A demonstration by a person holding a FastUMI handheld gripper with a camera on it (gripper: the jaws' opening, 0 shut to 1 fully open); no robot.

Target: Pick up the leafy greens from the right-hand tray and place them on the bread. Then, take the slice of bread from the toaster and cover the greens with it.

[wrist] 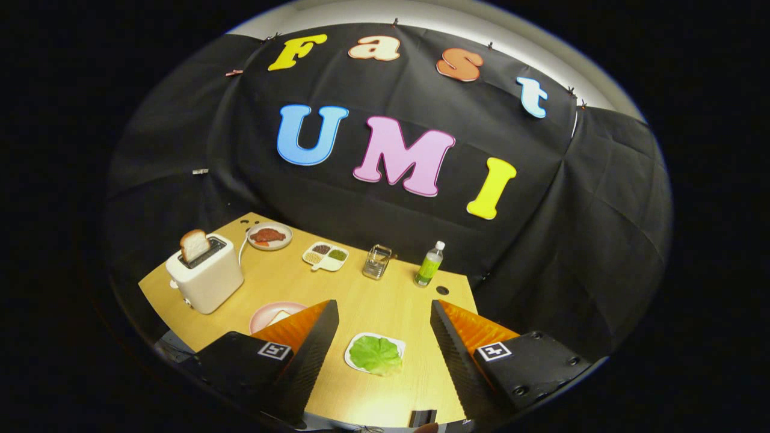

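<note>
The first step is in hand, judging from how things lie: the leafy greens [375, 354] sit untouched on their white tray [356, 346], between the spread fingers of the gripper [384, 337] and below them. The tongs are released, holding nothing. The next move calls for lowering over the lettuce leaf and pinching it without dragging the tray.

Taking the toaster [206, 275] as landmark, at the table's left: one slice of bread [194, 244] stands up out of its slot. Just right and nearer, one pink plate [264, 313] carries the other bread slice [279, 315], partly behind the left finger. Behind and right of the toaster is one plate of reddish food [269, 236], then one divided dish [325, 255], one clear container [377, 262] and one green bottle [429, 264]. The greens' tray lies well right of the toaster, nearest the table's front edge.
</note>
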